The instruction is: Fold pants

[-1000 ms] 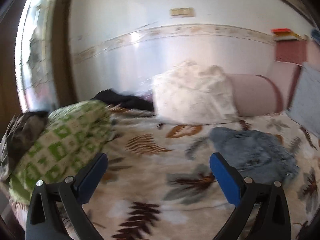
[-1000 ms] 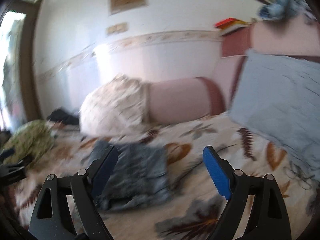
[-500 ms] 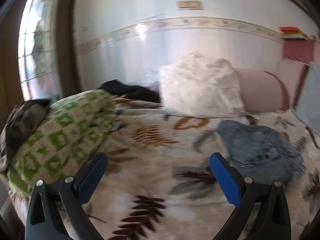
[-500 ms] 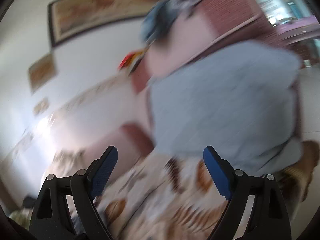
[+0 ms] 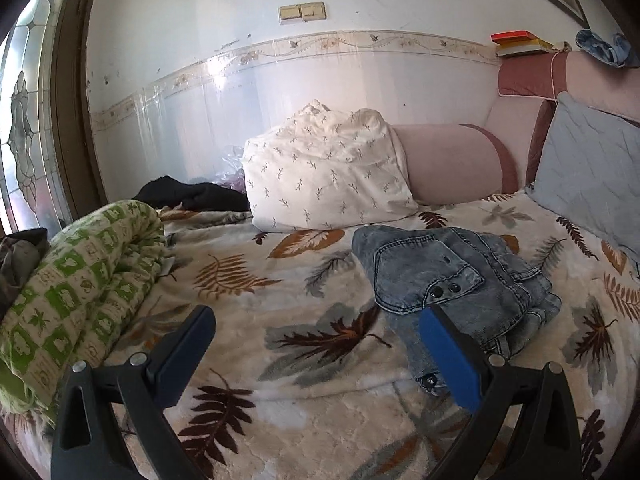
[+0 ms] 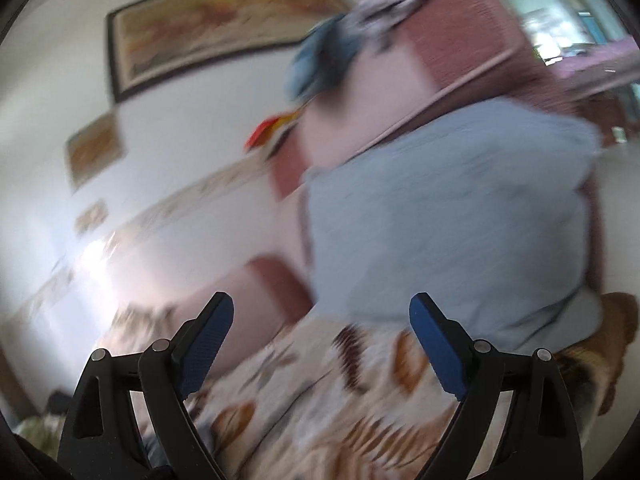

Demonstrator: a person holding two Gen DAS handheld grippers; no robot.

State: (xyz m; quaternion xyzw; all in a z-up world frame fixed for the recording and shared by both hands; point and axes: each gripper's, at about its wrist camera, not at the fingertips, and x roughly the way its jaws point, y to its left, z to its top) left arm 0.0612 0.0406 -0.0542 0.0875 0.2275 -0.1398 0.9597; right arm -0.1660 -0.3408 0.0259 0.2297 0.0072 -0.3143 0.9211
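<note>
The denim pants lie crumpled on the bed, toward its right side near the headboard pillows. Heavy, limp denim: best pinched at the stiff waistband. Left gripper and right gripper both hold nothing, jaws wide.

Left view sharp, daylit, glare on wall tiles; right view motion-blurred; fisheye edges dark.

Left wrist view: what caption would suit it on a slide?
Open hand-held gripper above a leaf-print blanket, with folded jeans beside a white pillow.
</note>
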